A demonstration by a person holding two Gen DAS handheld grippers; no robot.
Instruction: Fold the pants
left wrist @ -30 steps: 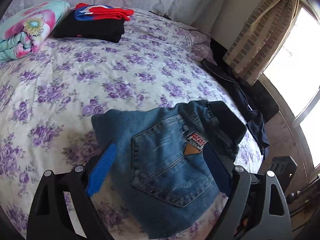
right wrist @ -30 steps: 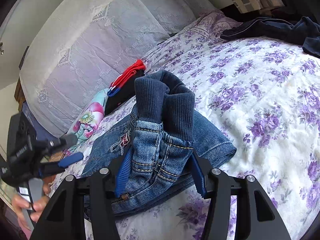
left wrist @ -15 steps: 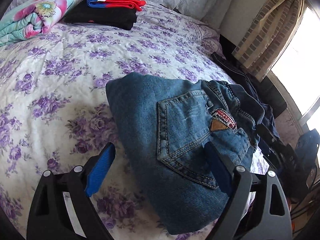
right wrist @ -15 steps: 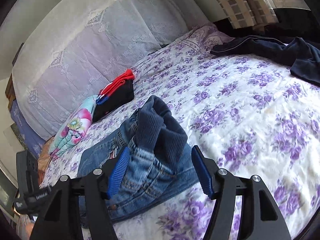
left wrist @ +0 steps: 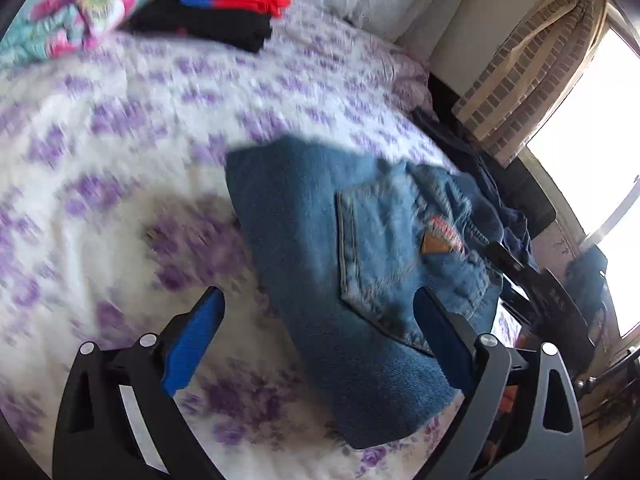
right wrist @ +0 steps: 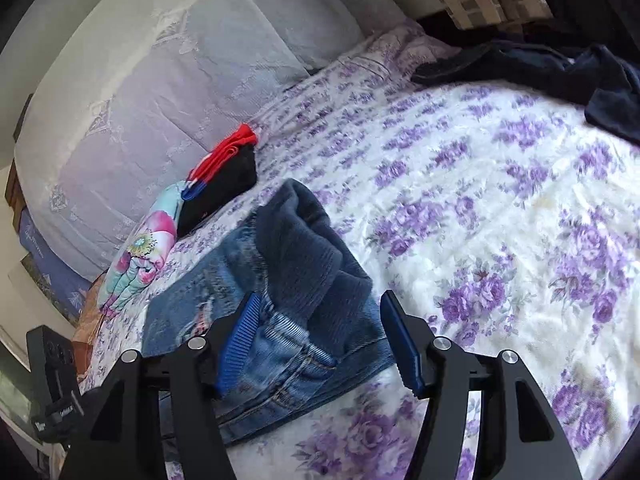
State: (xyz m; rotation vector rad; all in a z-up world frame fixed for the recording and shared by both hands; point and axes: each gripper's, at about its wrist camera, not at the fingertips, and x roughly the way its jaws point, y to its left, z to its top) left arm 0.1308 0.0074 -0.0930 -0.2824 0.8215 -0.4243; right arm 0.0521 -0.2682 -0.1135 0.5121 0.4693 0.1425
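Folded blue jeans (left wrist: 320, 220) lie flat on the purple-flowered bed (left wrist: 120, 160), back pocket and leather patch up. My left gripper (left wrist: 318, 300) hovers low over their near end. Its jaws are opening, with the right finger (left wrist: 440, 336) above the denim and the left finger over bare bedspread. Neither pad presses the cloth. In the right wrist view the jeans (right wrist: 304, 264) show their dark ribbed waistband bunched on top. My right gripper (right wrist: 320, 300) straddles that end. Its jaws are closing, and I see no squeeze on the cloth.
A folded stack of black, red and blue clothes (right wrist: 224, 184) and a floral folded quilt (right wrist: 148, 252) sit near the headboard pillows (right wrist: 180, 80). A dark navy garment (right wrist: 540, 72) lies at the bed's far edge. A curtain (left wrist: 532, 64) and a window are beyond the bed.
The jeans, held up by the right gripper a second ago, now rest on the bed with that gripper let go. The left gripper has sunk closer to them and widened.
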